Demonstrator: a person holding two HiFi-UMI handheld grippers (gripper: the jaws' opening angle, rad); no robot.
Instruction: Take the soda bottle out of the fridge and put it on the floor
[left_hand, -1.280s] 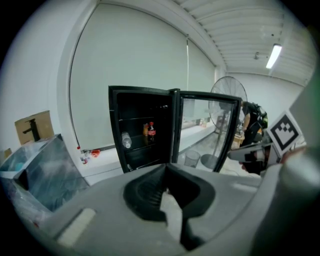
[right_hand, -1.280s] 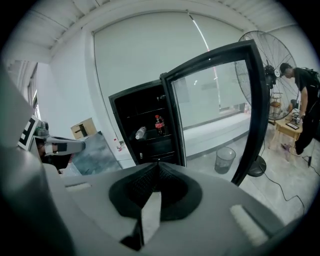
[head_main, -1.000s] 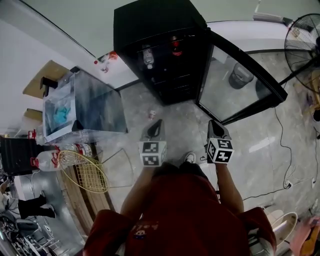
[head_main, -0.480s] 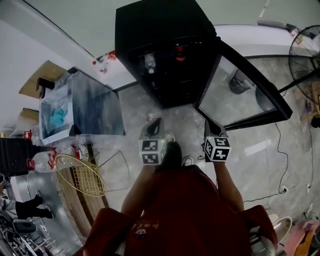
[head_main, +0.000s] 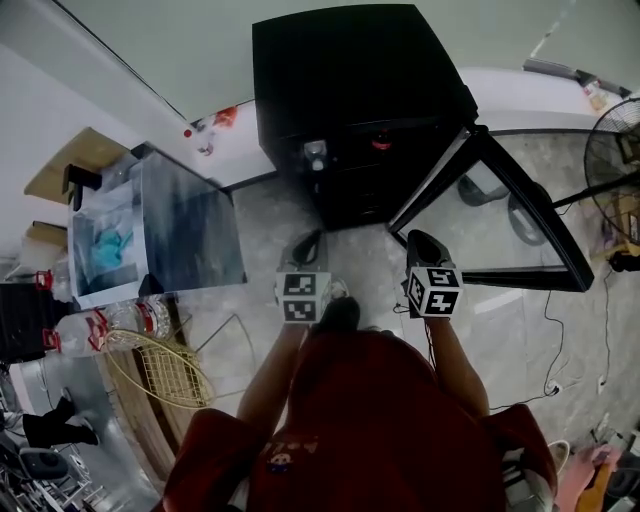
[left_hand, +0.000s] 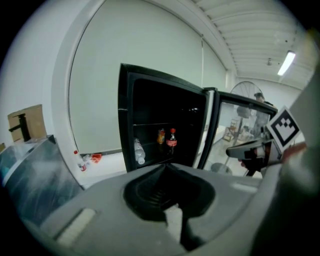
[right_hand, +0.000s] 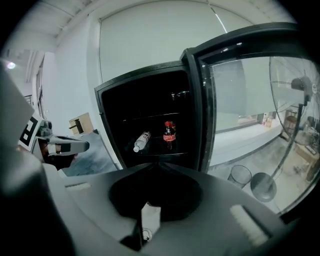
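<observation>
At far left we see a glass tank (head_main: 190, 215), with water bottles (head_main: 105, 322) lying just beside it. Next comes our left gripper (head_main: 311, 238), held over the floor (head_main: 265, 215) in front of the fridge (head_main: 350, 70). Its jaws are pressed together at the tip and grip nothing. The black fridge stands open ahead of us. Inside, the red-capped soda bottle (left_hand: 171, 142) stands upright on a shelf, well apart from both grippers. A clear bottle (left_hand: 138, 151) lies tilted to the left of it. Our right gripper (head_main: 421, 238) is level with the left one and near it. Its jaws are also closed tight, with nothing between them. Beyond it the glass door (head_main: 500, 215) swings out to the right, and a fan (head_main: 612, 150) stands at far right.
</observation>
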